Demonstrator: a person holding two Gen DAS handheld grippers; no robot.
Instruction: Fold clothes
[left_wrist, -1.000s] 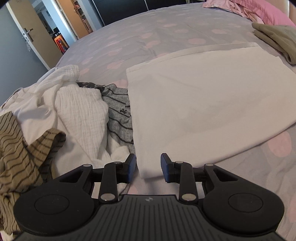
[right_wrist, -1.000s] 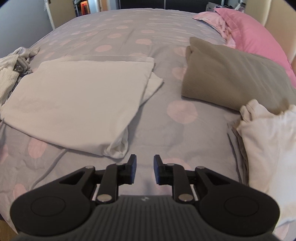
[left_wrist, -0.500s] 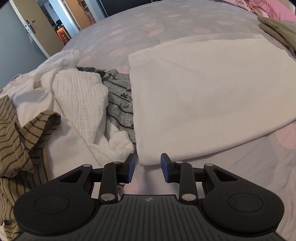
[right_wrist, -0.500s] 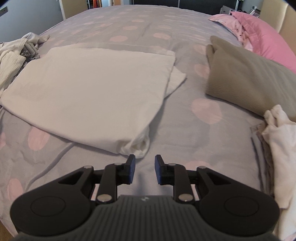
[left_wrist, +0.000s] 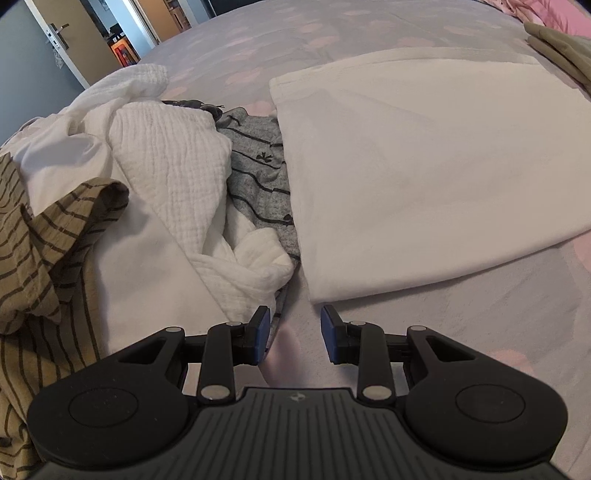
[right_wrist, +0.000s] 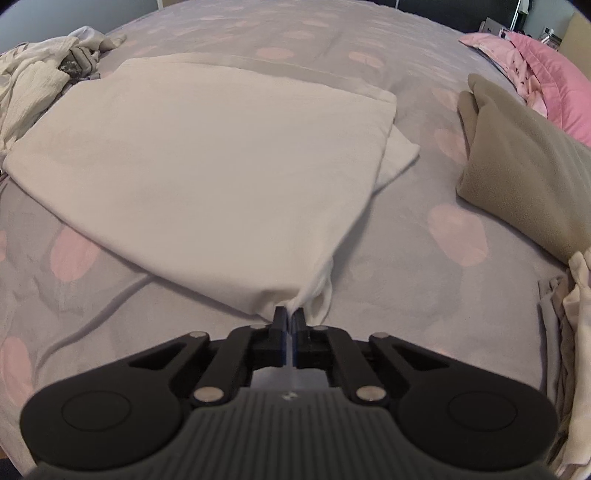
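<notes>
White cloth (right_wrist: 207, 177): folded flat on the bed (right_wrist: 399, 280), its near right corner bunched up and pulled to a point.
Right gripper (right_wrist: 289, 317): its fingers have just closed and now pinch that near right corner of the white cloth, with the fabric caught between the pads.
Left gripper (left_wrist: 294, 325): fingers partly open with nothing between them, above bare bedcover just in front of the white cloth's (left_wrist: 424, 166) near left corner, not touching it.
Bed: grey cover with pale pink spots, lying under everything.
Laundry heap (left_wrist: 155, 177): loose and unfolded on the left, right beside the white cloth; a crinkled white piece on top, a grey striped garment (left_wrist: 262, 173) tucked under the cloth's left edge, and an olive striped garment (left_wrist: 40, 254) at the far left.
Tan folded garment (right_wrist: 517, 170): lies to the right of the white cloth, well apart from it.
Pink pillow (right_wrist: 546, 77): beyond the tan folded garment, at the far right.
Door (left_wrist: 48, 48): stands beyond the bed, behind the laundry heap.
</notes>
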